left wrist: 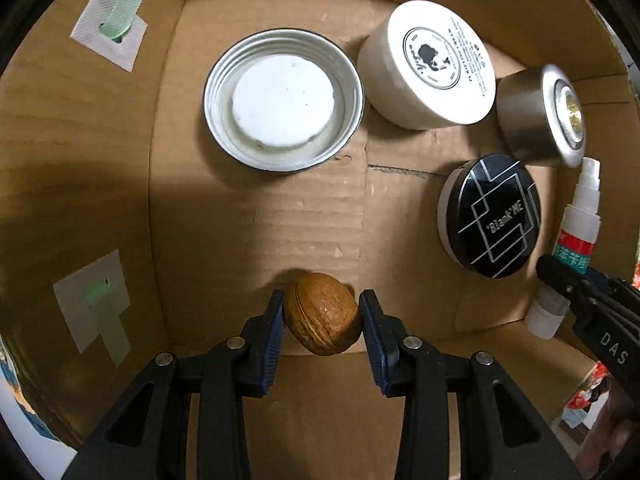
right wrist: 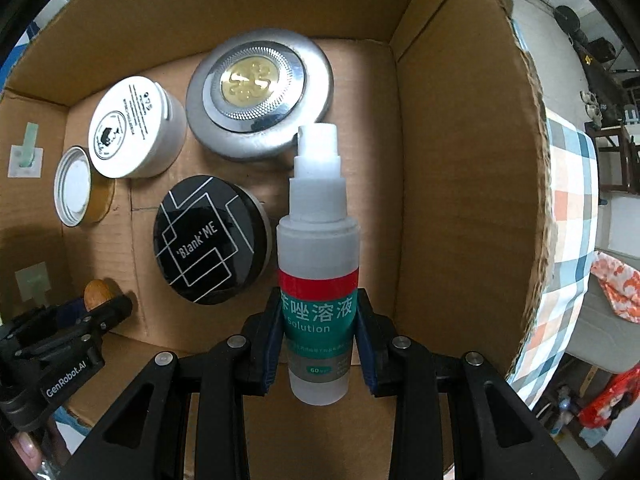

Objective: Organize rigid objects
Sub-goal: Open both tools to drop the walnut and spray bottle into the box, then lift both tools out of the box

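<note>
Walnut (left wrist: 321,314) sits pinched between the blue pads of the left gripper (left wrist: 321,312), held just over the floor of the cardboard box (left wrist: 256,216) near its front edge, on the left half. Its seam runs slantwise between the two pads, which press on either side of the shell.

Over on the right, the right gripper (right wrist: 319,320) clamps a small spray bottle (right wrist: 318,264) across its green and red label, nozzle pointing away toward the back wall. The bottle hangs close to the right wall of the box, above the floor or resting on it, I cannot tell which.

Just left of the bottle lies a black round compact (right wrist: 210,240) with white line patterns and the words Blank ME on its lid. Behind it, toward the back right corner, a silver push light (right wrist: 260,96) lies face up, showing a gold centre inside a ribbed ring. To the left of the light stands a white jar (right wrist: 136,136) with a printed round label on top, near the back wall. Next along to the left, an upturned metal lid (left wrist: 283,100) with a white liner shows its threaded inside; it sits just beside the white jar.

On the left wall of the box, two patches of white tape (left wrist: 108,28) with green strips (left wrist: 102,312) cover small holes, one toward the back, one toward the front.

Outside the box on the right, a checked cloth (right wrist: 568,216) in blue, orange and white covers a surface.
</note>
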Tool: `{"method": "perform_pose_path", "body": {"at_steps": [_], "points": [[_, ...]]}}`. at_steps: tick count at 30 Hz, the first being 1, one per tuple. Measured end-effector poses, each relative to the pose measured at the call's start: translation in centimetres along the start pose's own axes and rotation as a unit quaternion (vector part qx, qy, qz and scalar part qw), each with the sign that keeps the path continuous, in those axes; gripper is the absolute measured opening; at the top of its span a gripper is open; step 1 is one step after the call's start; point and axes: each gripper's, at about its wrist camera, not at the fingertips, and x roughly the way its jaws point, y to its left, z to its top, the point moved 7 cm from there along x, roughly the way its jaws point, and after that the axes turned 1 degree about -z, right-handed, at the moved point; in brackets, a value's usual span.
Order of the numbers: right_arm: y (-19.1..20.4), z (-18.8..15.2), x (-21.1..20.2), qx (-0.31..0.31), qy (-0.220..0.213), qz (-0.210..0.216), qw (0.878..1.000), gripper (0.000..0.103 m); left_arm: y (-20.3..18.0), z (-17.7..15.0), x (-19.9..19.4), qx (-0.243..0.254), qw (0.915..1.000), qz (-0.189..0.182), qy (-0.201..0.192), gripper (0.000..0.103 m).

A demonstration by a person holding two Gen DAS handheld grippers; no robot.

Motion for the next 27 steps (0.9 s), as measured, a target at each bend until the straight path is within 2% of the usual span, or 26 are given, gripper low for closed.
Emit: {"method": "perform_pose_path", "body": {"at_steps": [4, 7, 12, 15, 17, 19, 22, 24, 25, 26, 27], "points": [[-0.4, 0.1, 0.5, -0.002, 0.008, 0.0, 1.0, 0.035, 0.1, 0.1, 0.2, -0.001, 1.0, -0.002, 0.007, 0.035], [-0.4, 0.0, 0.8, -0.004, 0.013, 0.005, 1.0, 0.035, -0.2, 0.2, 0.1, -0.002, 0.9999, -0.004, 0.014, 0.039], [-0.9, 0.2, 0.5, -0.001, 0.012, 0.013, 1.0, 0.036, -1.0, 0.5, -1.3, -0.005, 0.9999, 0.005, 0.013, 0.04], [-1.0, -0.1, -0.5, -0.009, 0.005, 0.011, 1.0, 0.038, -1.0, 0.2, -2.5, -0.005, 0.9999, 0.009, 0.001, 0.048], [-0.9, -0.5, -1.3, -0.02, -0.007, 0.008, 1.0, 0.05, -1.1, -0.1, -3.5, -0.007, 0.9998, 0.013, -0.012, 0.062], [-0.7, -1.3, -2.1, -0.031, -0.02, 0.009, 0.999, 0.059, -1.0, -0.3, -4.6, -0.009, 0.9993, 0.019, -0.032, 0.068], [-0.5, -2.6, -3.2, -0.044, -0.039, 0.004, 0.998, 0.069, -1.0, -1.0, -6.8, -0.009, 0.9971, 0.03, -0.07, 0.091], [-0.2, -3.6, -3.7, -0.045, -0.051, 0.011, 0.998, 0.084, -1.3, -1.6, -8.1, -0.01, 0.9949, 0.032, -0.095, 0.093], [-0.1, -4.1, -4.0, -0.043, -0.056, 0.021, 0.997, 0.095, -1.5, -2.1, -9.0, -0.008, 0.9928, 0.038, -0.113, 0.096], [0.0, -4.5, -4.3, -0.041, -0.062, 0.032, 0.997, 0.102, -1.5, -2.4, -9.8, -0.006, 0.9912, 0.043, -0.125, 0.101], [0.0, -5.5, -4.9, -0.038, -0.072, 0.039, 0.996, 0.103, -1.6, -2.7, -10.5, -0.003, 0.9892, 0.05, -0.138, 0.102]]}}
